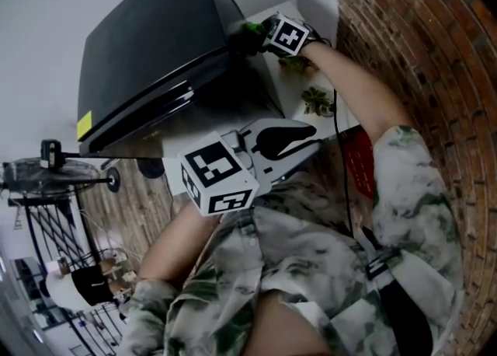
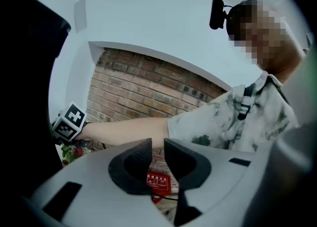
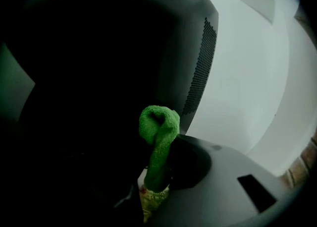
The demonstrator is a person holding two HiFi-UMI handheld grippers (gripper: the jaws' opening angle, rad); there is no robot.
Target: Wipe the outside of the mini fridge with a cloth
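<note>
Right gripper (image 3: 159, 139) grips the green cloth (image 3: 158, 121) at the black mini fridge (image 1: 147, 43) just ahead; left gripper (image 2: 157, 154), jaws slightly parted, holds nothing.

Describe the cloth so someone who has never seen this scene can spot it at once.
Find the black mini fridge near the brick wall. At its far corner in the head view, the right gripper is shut on the cloth. It is a bright green, fuzzy bunch pinched in the jaws, unlike the leafy plants nearby.
</note>
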